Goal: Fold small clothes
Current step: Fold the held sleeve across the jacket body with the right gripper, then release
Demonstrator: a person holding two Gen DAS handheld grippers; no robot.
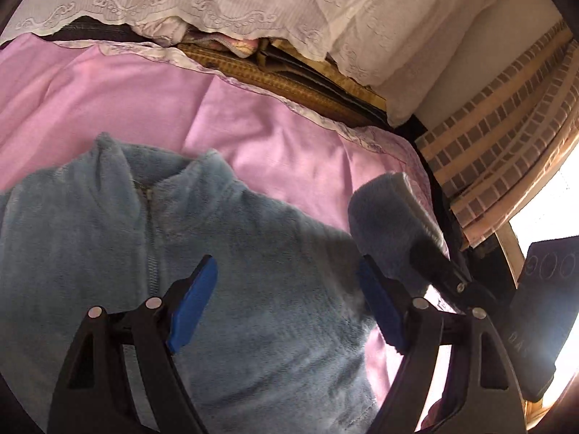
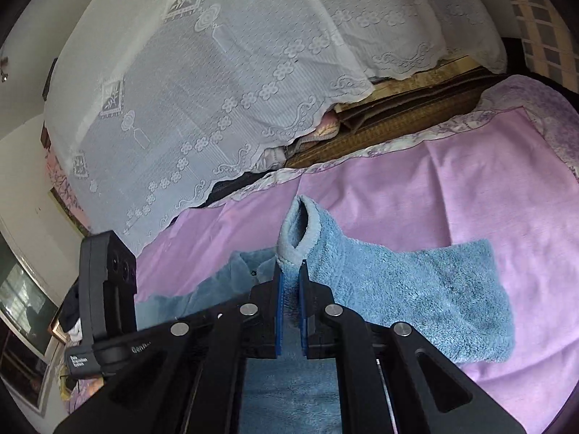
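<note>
A small blue fleece zip jacket point(image 1: 217, 253) lies on a pink sheet point(image 1: 163, 101), collar toward the far side. My left gripper point(image 1: 289, 278) is open and empty, hovering just above the jacket's chest. My right gripper point(image 2: 290, 278) is shut on the cuff of the jacket's sleeve point(image 2: 300, 231) and holds it lifted. The sleeve point(image 2: 416, 289) drapes off to the right over the sheet. In the left wrist view the held sleeve end point(image 1: 383, 217) and the right gripper point(image 1: 434, 256) show at the right.
White lace covers point(image 2: 217, 72) drape over bedding at the far side. A woven mat and folded cloths point(image 2: 398, 115) lie between the lace and the pink sheet point(image 2: 470, 181). Brick-pattern wall point(image 1: 506, 126) and a bright window stand at right.
</note>
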